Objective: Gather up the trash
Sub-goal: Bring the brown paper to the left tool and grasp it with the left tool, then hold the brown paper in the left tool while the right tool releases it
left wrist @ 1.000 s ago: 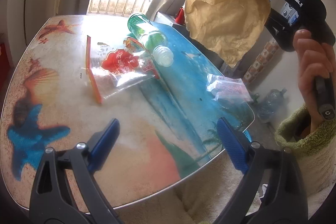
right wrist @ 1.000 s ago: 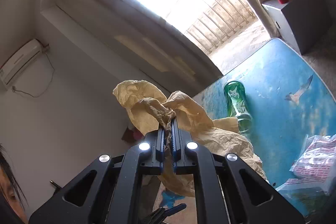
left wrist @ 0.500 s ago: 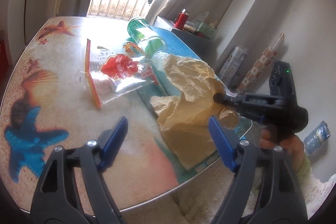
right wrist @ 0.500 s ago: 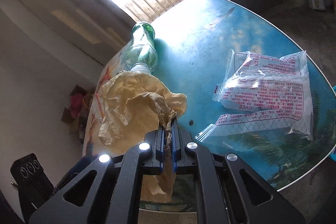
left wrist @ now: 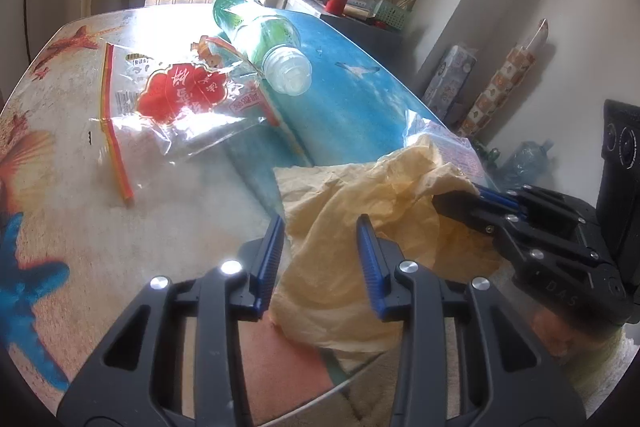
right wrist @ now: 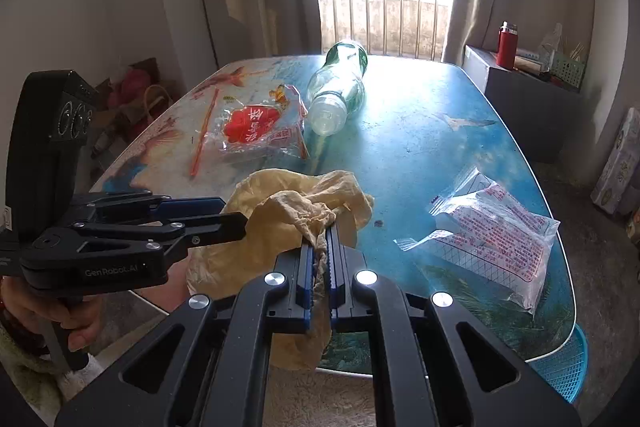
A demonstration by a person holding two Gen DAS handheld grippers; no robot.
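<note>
Beach-print table [right wrist: 440, 131] edge: right gripper [right wrist: 320, 251] clamps yellow bag [right wrist: 280, 223] (overhanging), left gripper [left wrist: 320, 259] parted around it.

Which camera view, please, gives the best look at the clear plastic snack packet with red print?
The right wrist view: the clear plastic snack packet with red print lies fully visible. In the left wrist view the crumpled yellow plastic bag hides nearly all of it.
</note>
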